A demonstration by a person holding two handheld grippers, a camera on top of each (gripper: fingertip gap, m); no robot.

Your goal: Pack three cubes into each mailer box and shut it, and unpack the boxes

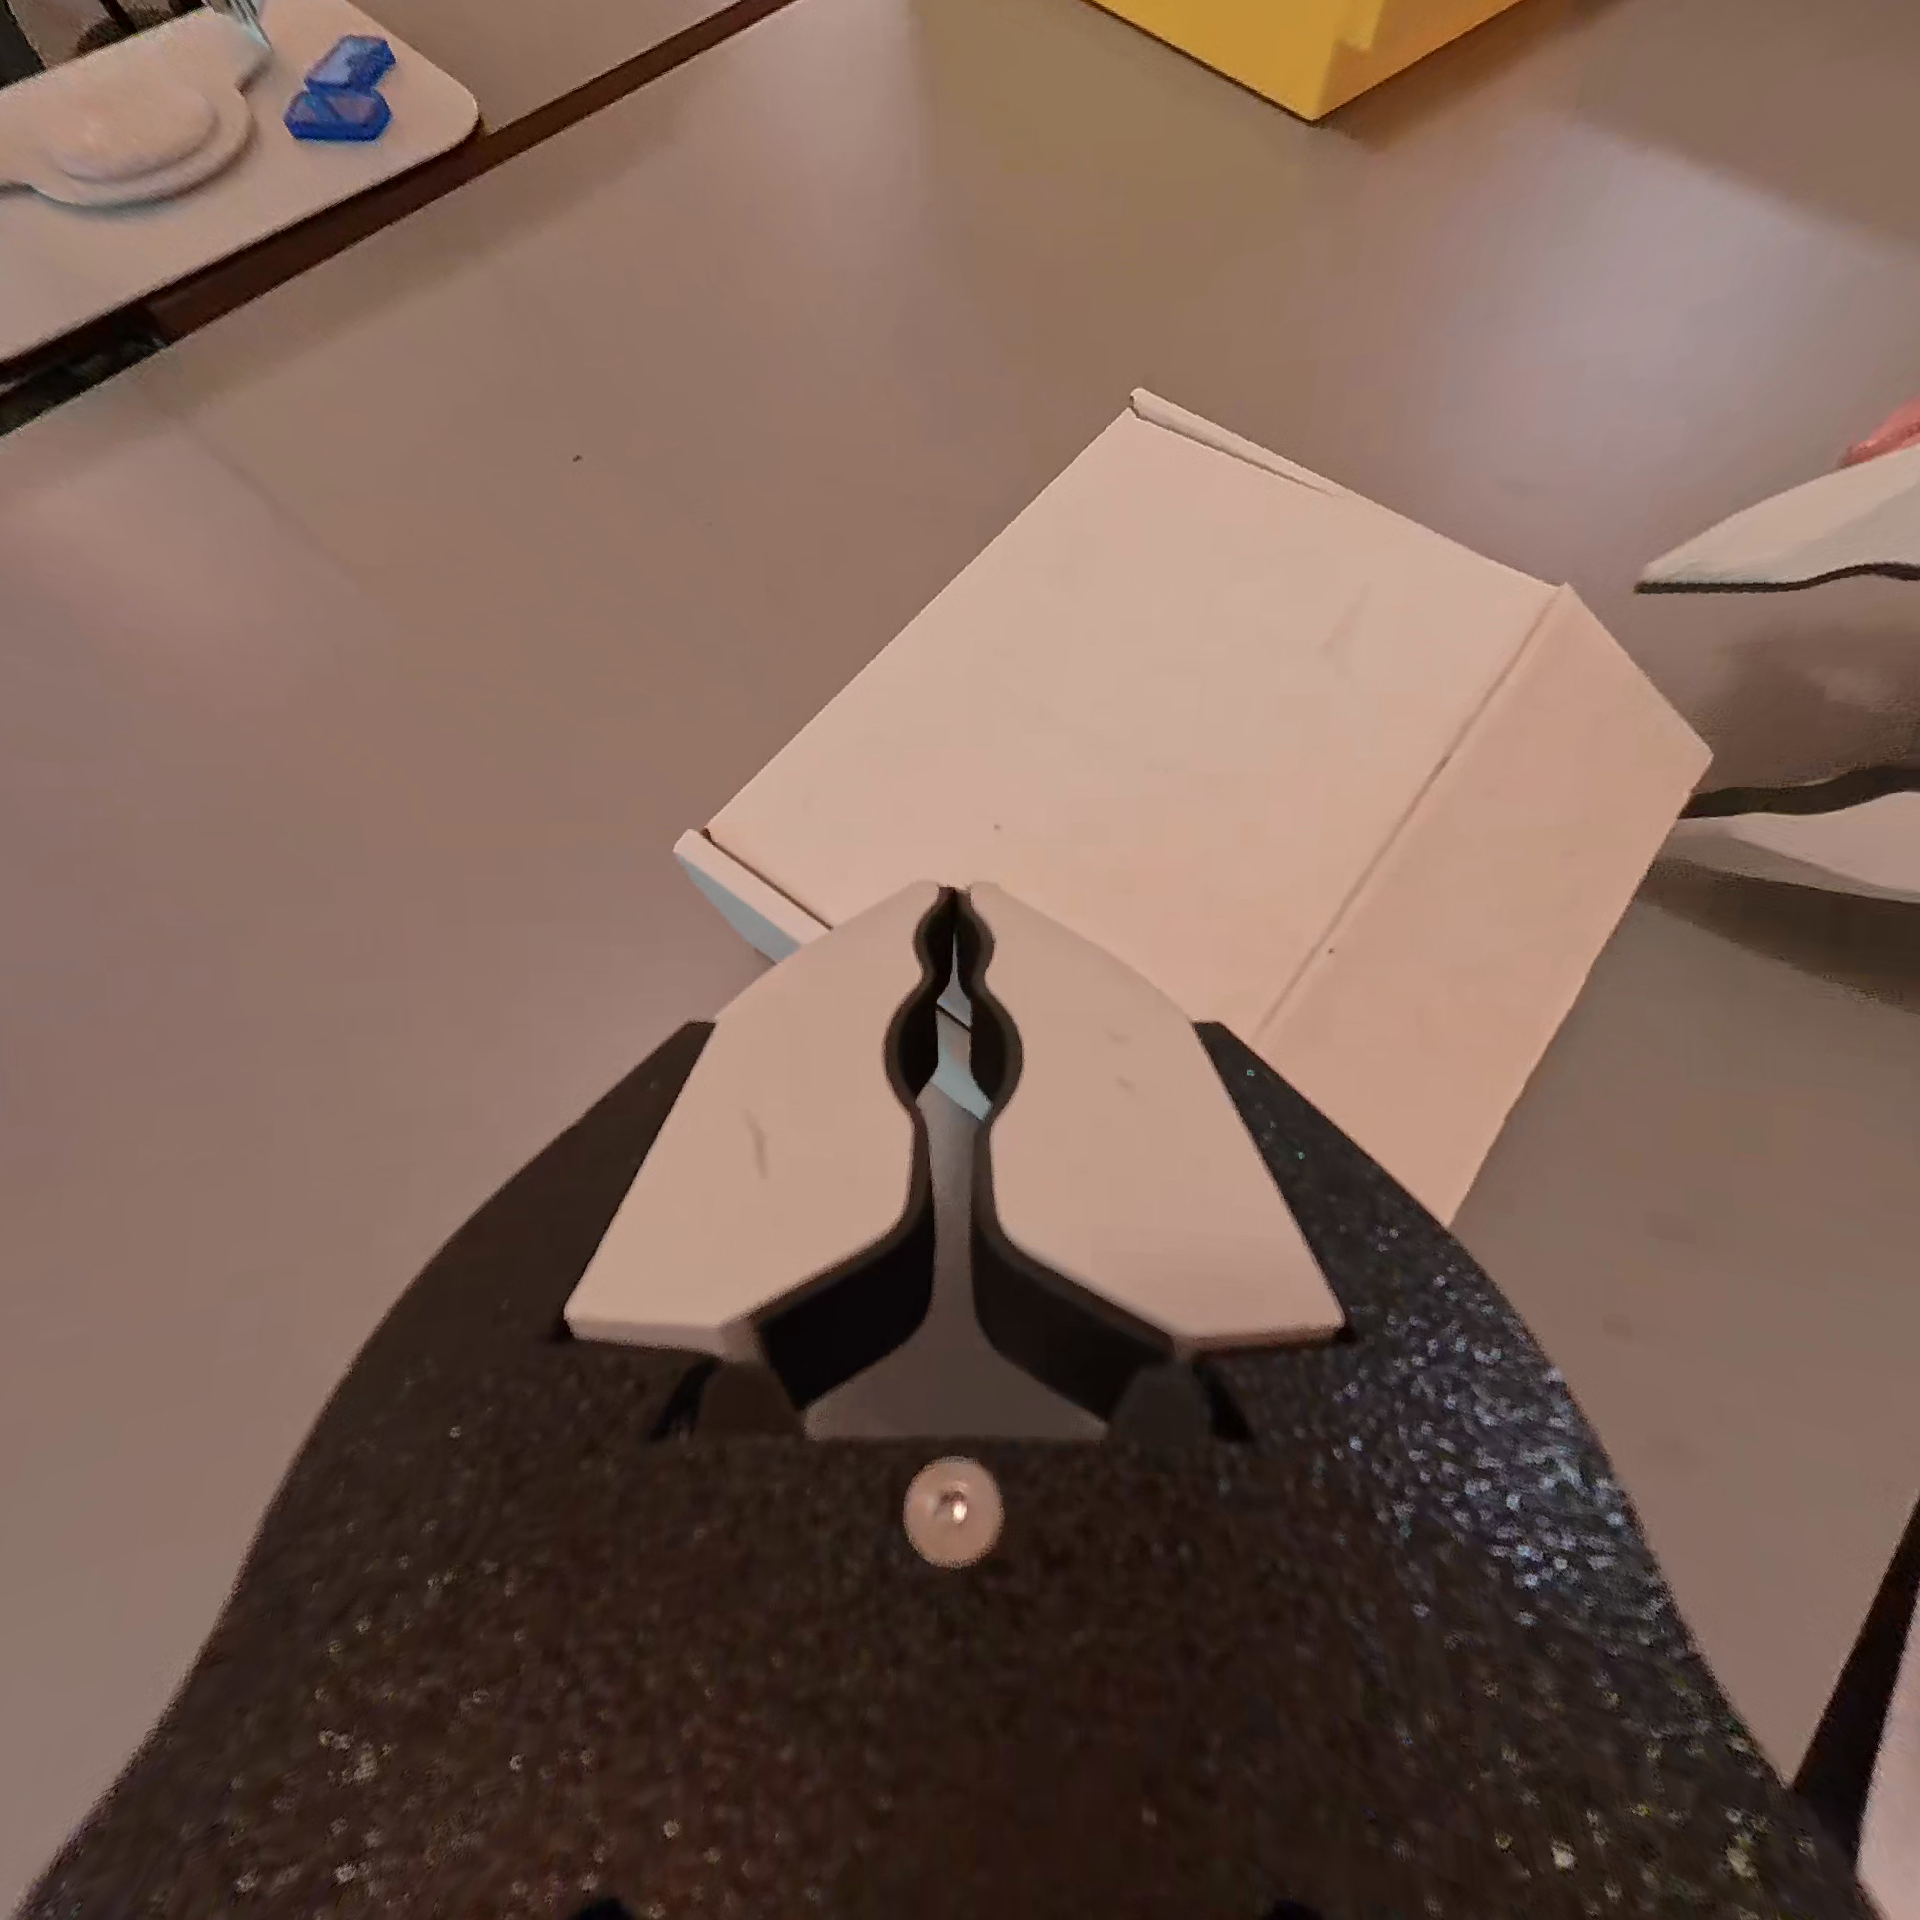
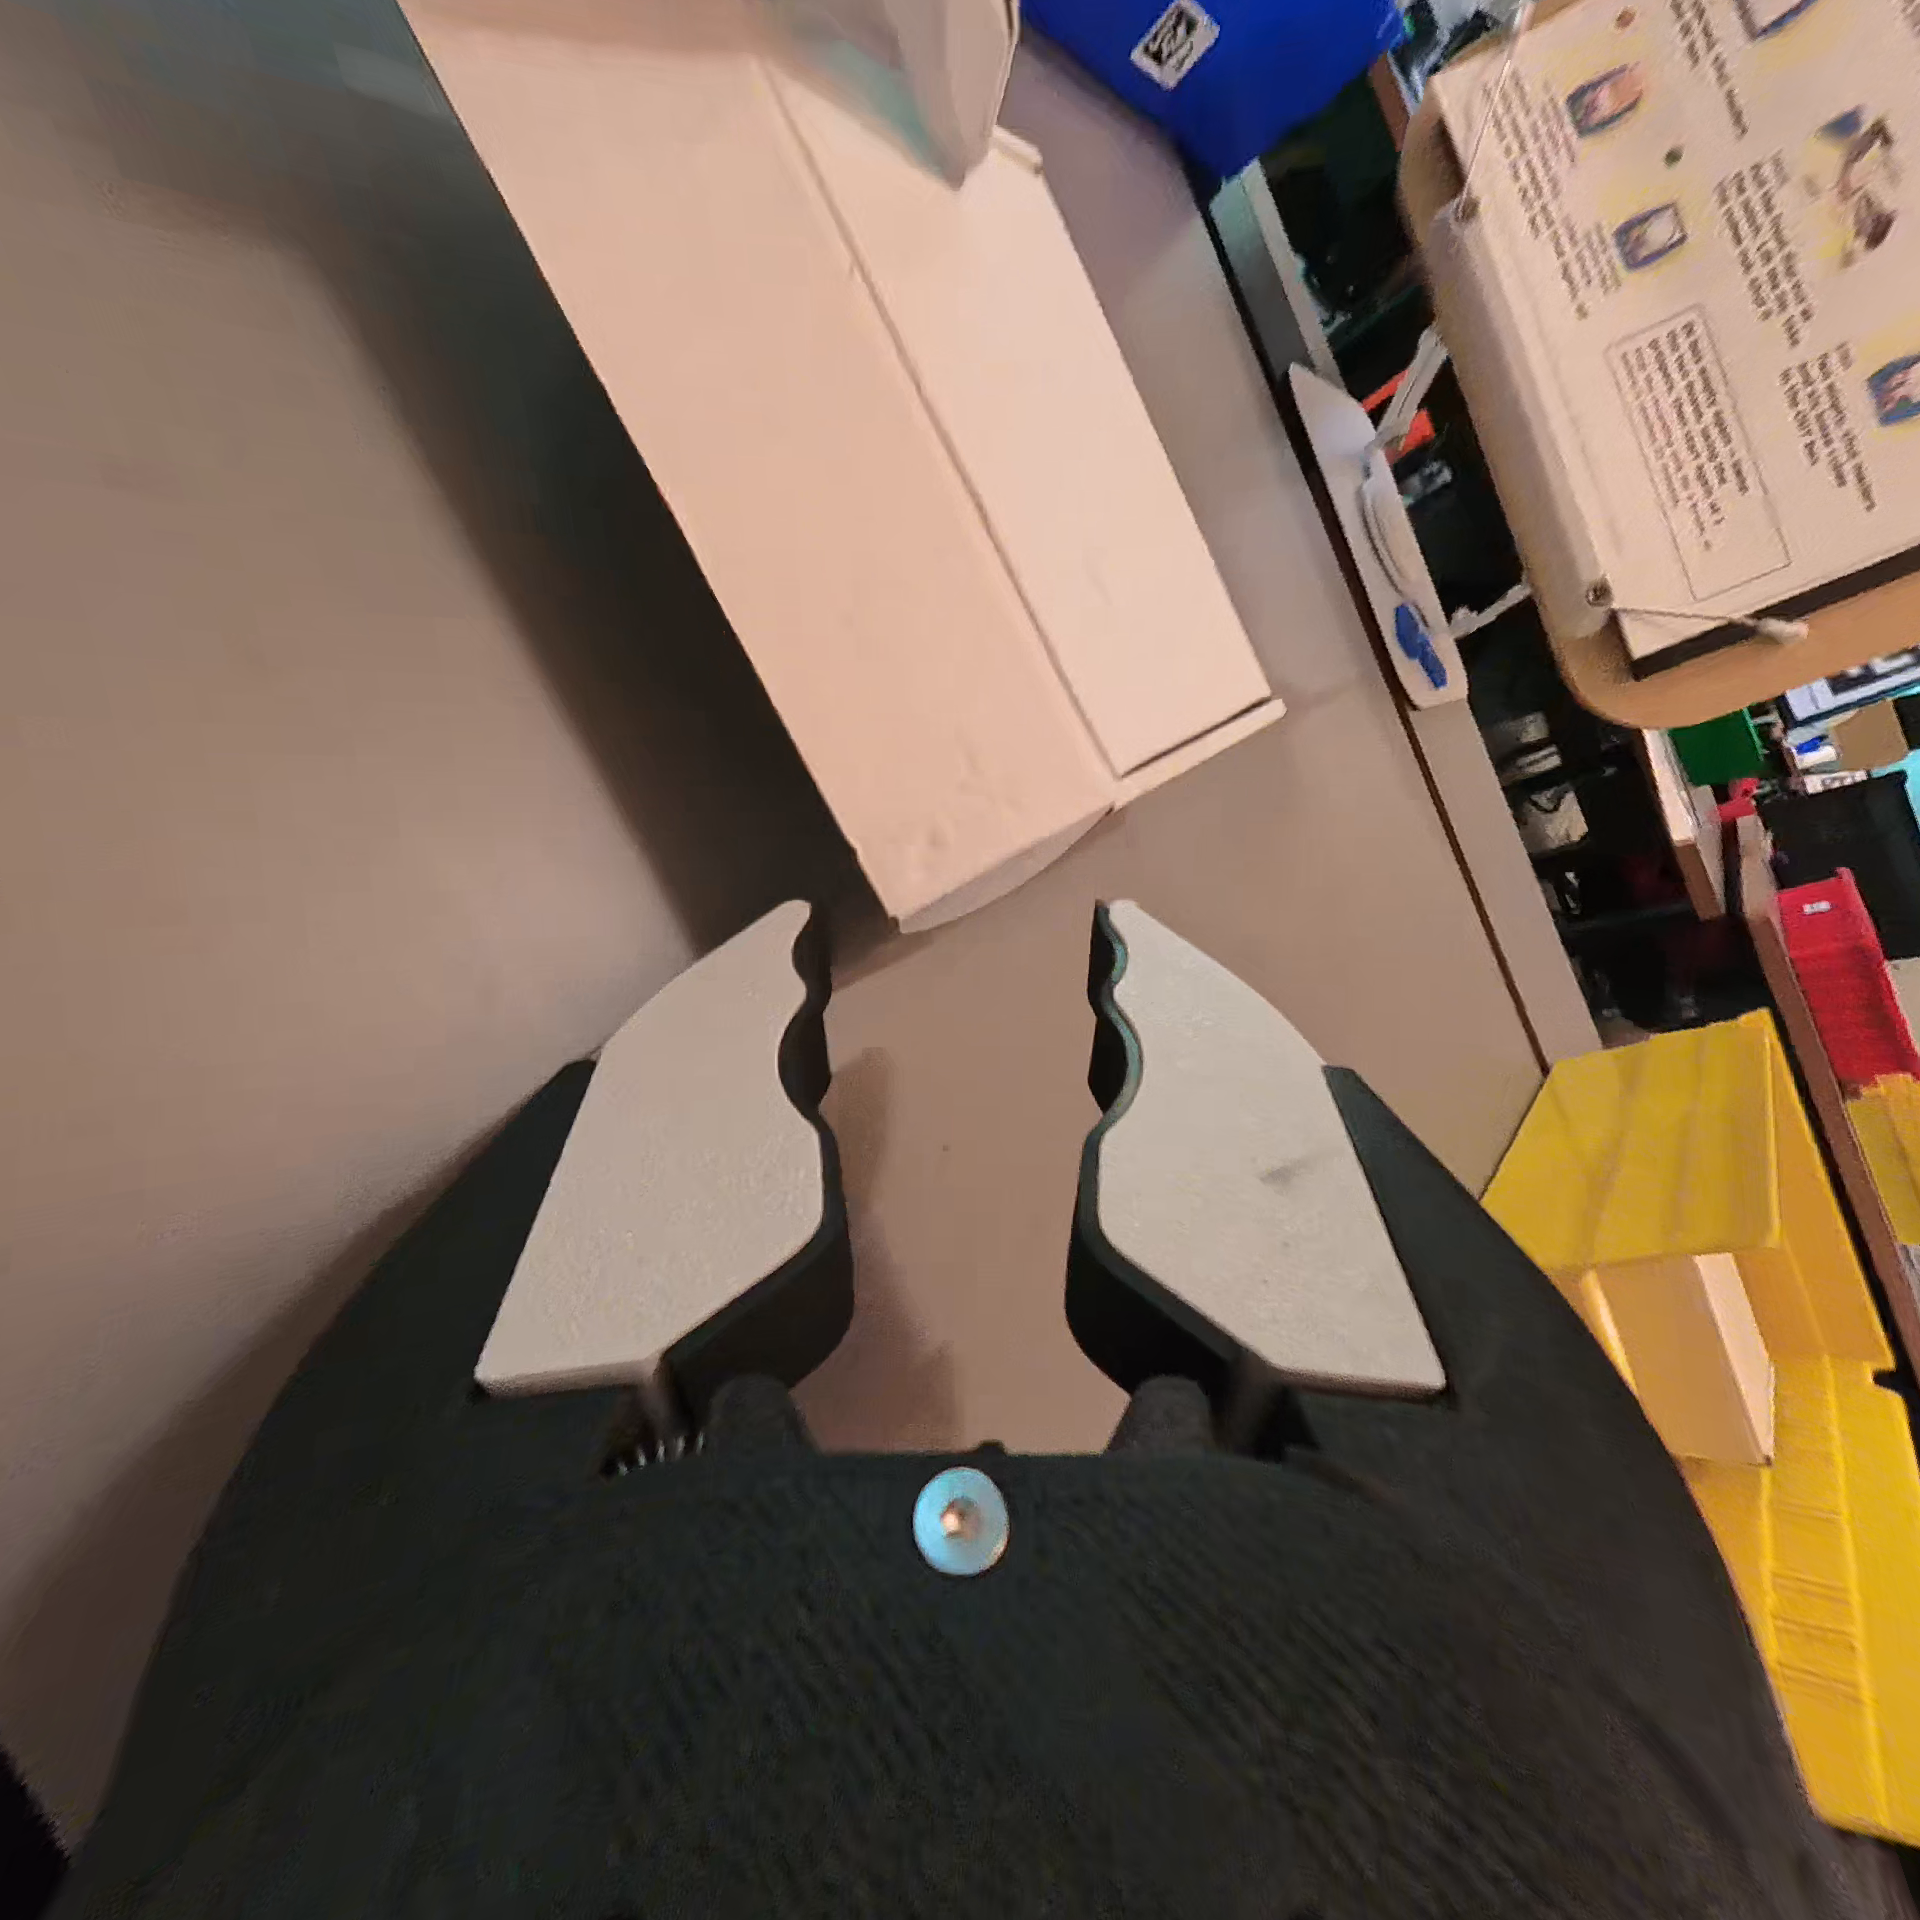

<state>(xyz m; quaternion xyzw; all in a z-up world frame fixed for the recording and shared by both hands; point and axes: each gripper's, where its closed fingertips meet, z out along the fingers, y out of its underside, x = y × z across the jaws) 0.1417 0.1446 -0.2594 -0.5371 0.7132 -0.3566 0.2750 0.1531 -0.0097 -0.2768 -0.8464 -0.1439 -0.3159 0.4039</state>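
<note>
- Centrally, a closed white mailer box (image 1: 1195,769) is seen lying flat on the grey table (image 1: 416,727), its lid down.
- No cubes are visible in either view.
- The left gripper (image 1: 954,896) is held over the box's near corner, its tips pressed together with nothing visibly caught between them; whether it touches the lid cannot be told.
- The right gripper (image 2: 951,920) is held with a wide gap between its fingers, and nothing is gripped.
- From the right gripper, the box (image 2: 883,468) lies just ahead and slightly left, its long axis running away from the fingers.
- The left gripper is judged nearer.
- A yellow bin (image 2: 1714,1299) is seen at the right.
</note>
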